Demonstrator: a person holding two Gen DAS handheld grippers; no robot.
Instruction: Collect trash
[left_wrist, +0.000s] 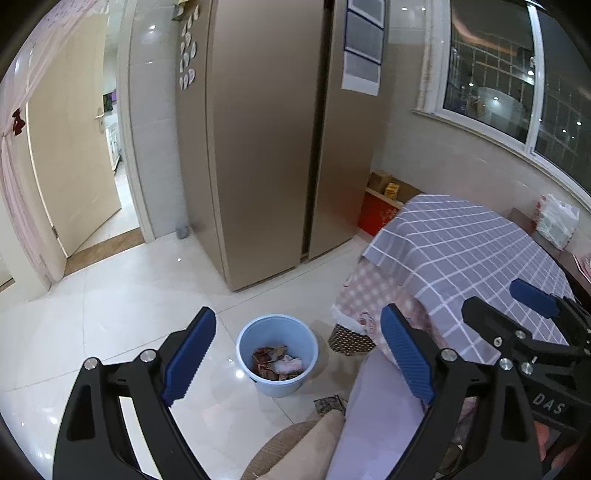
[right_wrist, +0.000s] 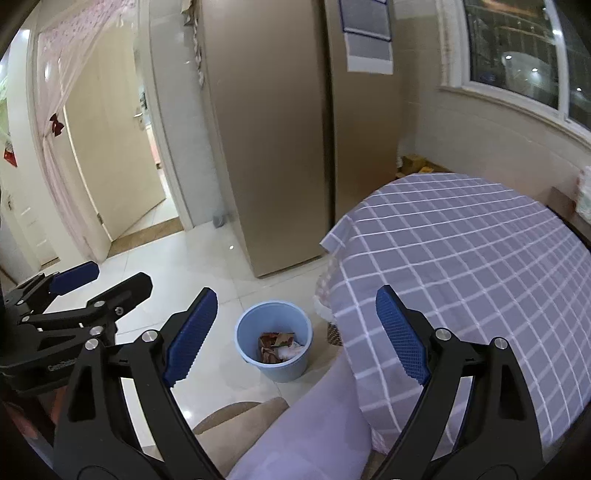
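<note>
Doorway: at far left, a cream door (left_wrist: 70, 147) stands open beside a pale pink sheer curtain (left_wrist: 18, 206) with a small dark red bow on it.
Floor: glossy white tiles (left_wrist: 122, 295), with ceiling lights reflected in them.
My left gripper (left_wrist: 295, 354): my blue ribbed fingers (left_wrist: 190, 360) stand wide apart with nothing between them; they hold nothing and touch nothing.
Bin: the round light blue plastic bin (left_wrist: 277, 380) stands on the tiles, framed between my left fingers and well below them.
Trash: crumpled brown and red wrappers with a pale wad (left_wrist: 277, 363) lie at the bottom of the bin.
Fridge: a tall champagne-gold two-door fridge (left_wrist: 266, 147) rises behind the bin, with pale magnets on its side.
Seat: a tan cushion (left_wrist: 314, 443) and lilac cloth (left_wrist: 376, 413) sit below me, near the bin.
Table: a round table under a lilac cloth checked in white (right_wrist: 480, 266) fills the right, its edge hanging just right of the bin.
My right gripper (right_wrist: 295, 332): its blue fingers (right_wrist: 402, 332) are spread just as wide and empty, one of them in front of the tablecloth.
Window: dark panes in a white frame (left_wrist: 532, 74) at far right.
</note>
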